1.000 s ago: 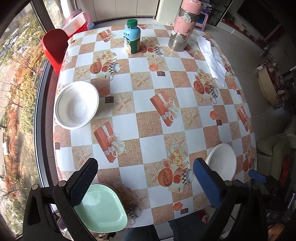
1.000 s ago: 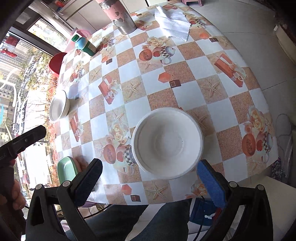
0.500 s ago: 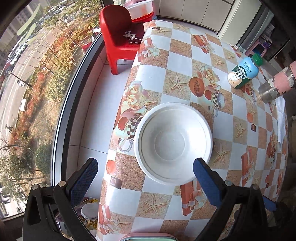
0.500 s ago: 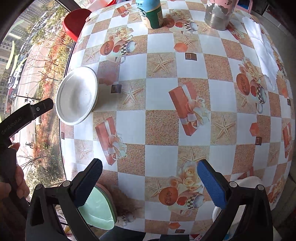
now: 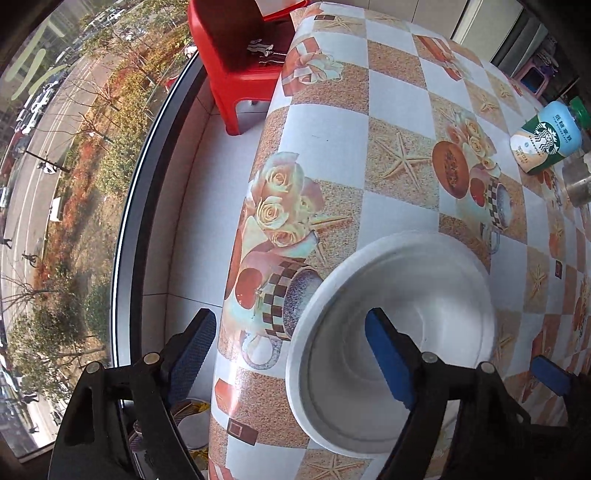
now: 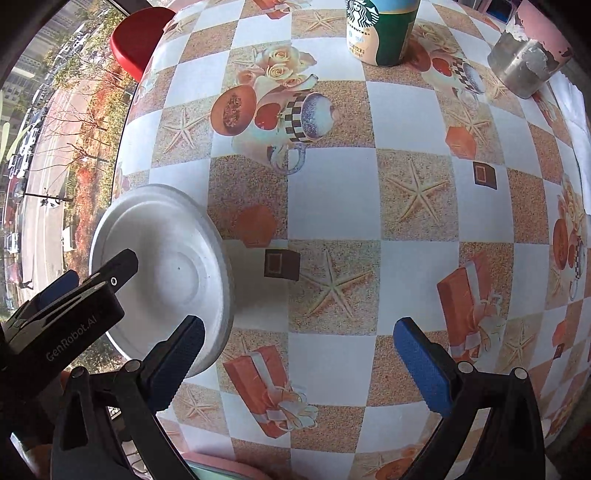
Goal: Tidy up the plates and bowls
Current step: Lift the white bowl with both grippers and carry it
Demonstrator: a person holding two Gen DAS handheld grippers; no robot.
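A white bowl (image 5: 424, 291) sits upright near the table's left edge, also visible in the right wrist view (image 6: 166, 266). My left gripper (image 5: 288, 325) points down over the bowl's left rim. Its jaws are closing: one finger hangs outside the table edge, the other inside the bowl. The rim is between the pads, and they are not pressing on it. In the right wrist view the left gripper (image 6: 92, 273) reaches over the bowl. My right gripper (image 6: 297, 328) stands open above the tablecloth just right of the bowl, with nothing between its fingers.
A Starbucks bottle (image 6: 380, 29) and a pink-and-metal flask (image 6: 524, 62) stand at the far side. A red stool (image 5: 240, 55) is on the floor by the window. The pale green plate's edge (image 6: 221, 472) shows at the bottom.
My left gripper moved from mid-table to the bowl at the left edge, dropped lower, and its jaws narrowed. My right gripper left the other white bowl and moved toward this one.
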